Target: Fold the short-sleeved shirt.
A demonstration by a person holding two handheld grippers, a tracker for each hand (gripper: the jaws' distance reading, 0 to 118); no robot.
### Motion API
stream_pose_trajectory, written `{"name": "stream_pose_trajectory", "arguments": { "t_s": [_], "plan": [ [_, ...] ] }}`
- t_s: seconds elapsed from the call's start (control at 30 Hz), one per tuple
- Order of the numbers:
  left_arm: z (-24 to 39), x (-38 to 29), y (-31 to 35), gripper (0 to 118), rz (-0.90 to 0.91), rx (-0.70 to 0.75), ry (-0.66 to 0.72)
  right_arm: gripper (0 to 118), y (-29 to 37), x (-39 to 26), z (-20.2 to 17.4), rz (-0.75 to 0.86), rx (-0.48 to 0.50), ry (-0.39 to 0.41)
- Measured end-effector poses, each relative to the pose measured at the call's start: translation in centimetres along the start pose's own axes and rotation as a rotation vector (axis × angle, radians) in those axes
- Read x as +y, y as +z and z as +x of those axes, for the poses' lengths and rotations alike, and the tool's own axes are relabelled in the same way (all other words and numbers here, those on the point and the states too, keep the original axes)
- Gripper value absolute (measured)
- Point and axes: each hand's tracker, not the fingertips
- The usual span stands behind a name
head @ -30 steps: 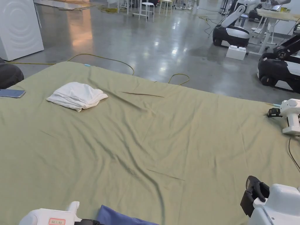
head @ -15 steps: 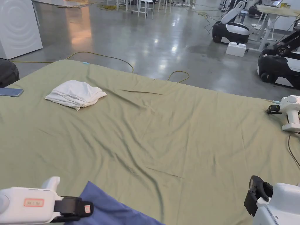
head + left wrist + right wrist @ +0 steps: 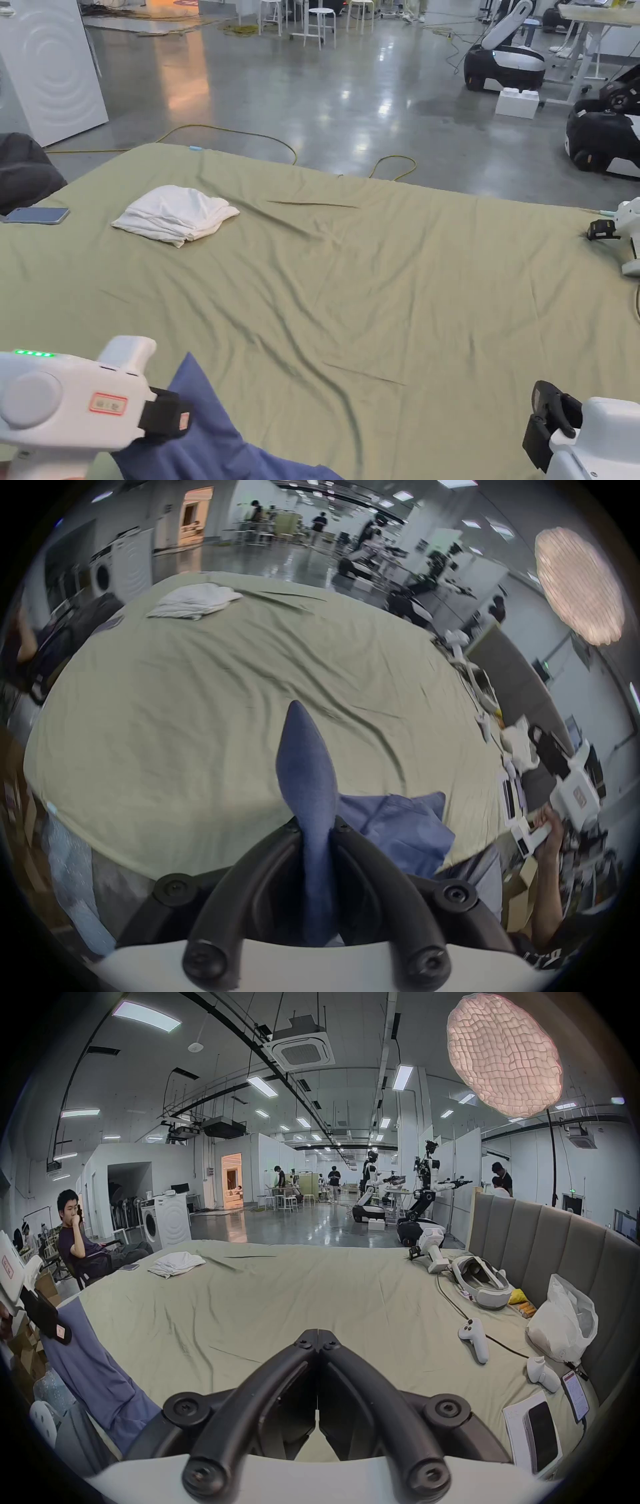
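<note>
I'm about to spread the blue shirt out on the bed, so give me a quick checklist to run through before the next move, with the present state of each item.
1. Left gripper has the blue shirt: ok, both jaws press on a fold of it.
2. Right gripper free to take a second corner: ok, holding nothing, but its jaws are shut and must open first.
3. Shirt on the green sheet: not ok, it lies bunched at the near edge and partly hangs off.
4. Room in the middle of the sheet: ok, only wrinkles there.
5. White folded cloth out of the way: ok, it lies far off on the left.
6. Which part of the shirt is gripped: cannot tell.
</note>
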Motion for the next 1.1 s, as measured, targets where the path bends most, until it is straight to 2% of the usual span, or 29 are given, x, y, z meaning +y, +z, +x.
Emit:
{"name": "stream_pose_trajectory", "arguments": {
  "t_s": [0.2,0.43,0.63,0.77,0.8,0.9,0.93,1.03,1.1],
  "plan": [
    [5.1,-0.6,-2.5,11,-0.059,-0.05,-0.093,0,0.5,-0.3,0.9,-0.004,-0.009,0.011],
    [12.2,-2.5,-7.4,11,-0.154,-0.068,-0.12,0,1.3,-0.6,1.8,-0.012,-0.036,0.001],
    [16.5,-4.7,-12.5,11,-0.21,-0.008,-0.17,0,1.8,-1.1,2.4,-0.025,-0.053,-0.008],
    [17.7,-5.6,-13.2,12,-0.194,0.022,-0.154,0,1.9,-1.3,2.6,-0.033,-0.064,-0.008],
    [17.6,-5.7,-13.4,15,-0.194,0.016,-0.132,0,1.9,-1.4,2.6,-0.036,-0.065,-0.011],
    [17.3,-5.6,-12.7,45,-0.194,-0.069,-0.068,0,1.9,-1.5,2.6,-0.043,-0.066,-0.018],
    [17.0,-5.4,-12.4,50,-0.198,-0.117,-0.034,0,1.9,-1.5,2.6,-0.045,-0.065,-0.018],
    [16.2,-4.7,-10.7,50,-0.171,-0.225,0.039,0,1.9,-1.5,2.5,-0.047,-0.061,-0.014],
    [15.5,-4.0,-10.0,50,-0.149,-0.236,0.041,0,1.9,-1.5,2.4,-0.047,-0.06,-0.01]
  ]
}}
